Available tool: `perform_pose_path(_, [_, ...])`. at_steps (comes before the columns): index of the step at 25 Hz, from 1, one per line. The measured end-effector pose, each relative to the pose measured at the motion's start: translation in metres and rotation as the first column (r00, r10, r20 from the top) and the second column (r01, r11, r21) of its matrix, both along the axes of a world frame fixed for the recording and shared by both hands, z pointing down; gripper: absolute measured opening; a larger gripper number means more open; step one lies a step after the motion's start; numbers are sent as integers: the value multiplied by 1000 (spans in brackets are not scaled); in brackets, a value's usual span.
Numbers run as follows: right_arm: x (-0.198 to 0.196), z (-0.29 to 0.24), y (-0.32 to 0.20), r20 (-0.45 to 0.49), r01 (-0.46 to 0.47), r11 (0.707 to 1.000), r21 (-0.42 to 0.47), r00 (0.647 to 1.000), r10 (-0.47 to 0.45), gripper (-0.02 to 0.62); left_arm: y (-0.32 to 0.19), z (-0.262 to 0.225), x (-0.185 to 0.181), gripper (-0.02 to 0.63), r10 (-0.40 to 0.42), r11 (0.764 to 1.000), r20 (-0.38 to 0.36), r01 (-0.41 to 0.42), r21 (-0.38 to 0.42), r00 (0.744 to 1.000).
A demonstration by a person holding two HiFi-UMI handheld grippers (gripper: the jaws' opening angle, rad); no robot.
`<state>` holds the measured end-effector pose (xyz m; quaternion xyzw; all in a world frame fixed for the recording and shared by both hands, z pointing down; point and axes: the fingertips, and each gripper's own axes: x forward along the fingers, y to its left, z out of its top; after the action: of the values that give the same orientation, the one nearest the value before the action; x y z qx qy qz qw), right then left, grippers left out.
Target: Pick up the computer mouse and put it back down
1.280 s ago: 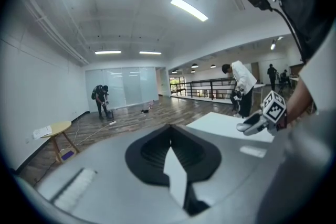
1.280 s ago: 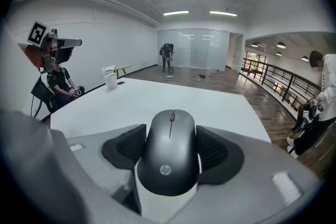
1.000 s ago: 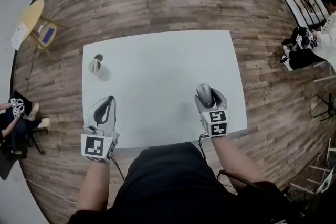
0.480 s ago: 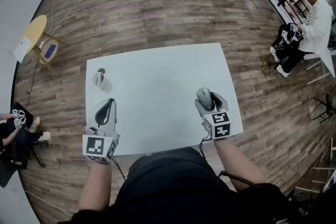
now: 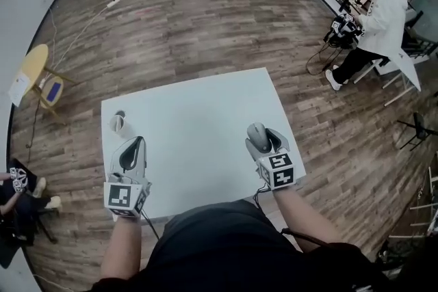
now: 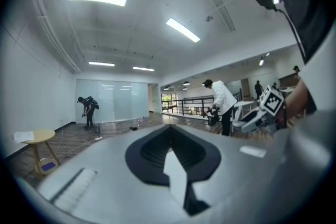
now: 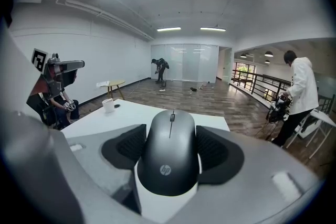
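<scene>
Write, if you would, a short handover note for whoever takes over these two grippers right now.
Left gripper: jaws together with nothing between them, held over the near left part of the table.
Right gripper: shut on the computer mouse, with a pad on each of its sides, over the table's near right part.
Done: the mouse is gripped and seems to be lifted off the table.
Left: lower it onto the bare tabletop, open the jaws, then draw back. The white cup at far left is well out of the way.

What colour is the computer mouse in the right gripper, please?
The mouse is dark grey; see the right gripper view.
</scene>
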<state>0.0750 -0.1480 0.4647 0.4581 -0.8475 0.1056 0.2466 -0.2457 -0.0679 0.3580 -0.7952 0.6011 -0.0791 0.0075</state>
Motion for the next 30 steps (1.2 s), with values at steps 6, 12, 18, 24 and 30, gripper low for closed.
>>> perform_pose_path(6, [11,0,-1,-2,-18,1000,2,1000,18,298,-5,-1,9,2,26,1000,10,-26,7,1000])
perform_pose_path(12, [15,3,-7,-3,-23,1000,0,1000,23,298,1,0,4,2,6,1000,6,-6,-7,1000])
perform_pose_path(18, [13,3,-13,4,-15,1000,0,1000,15,298,6,-2,-1,2,-22,1000,9,22,-6,1000])
perform_pose_path(24, [10,6,-14,19,-9,1000,-6,1000,9,298,13,-2,-5,2,-36,999,22,36,-17,999])
perform_pose_path(30, [4,11,-13,23,-2,1000,-20,1000,3,298,16,1,-6,2,-49,998,12,49,-27,999])
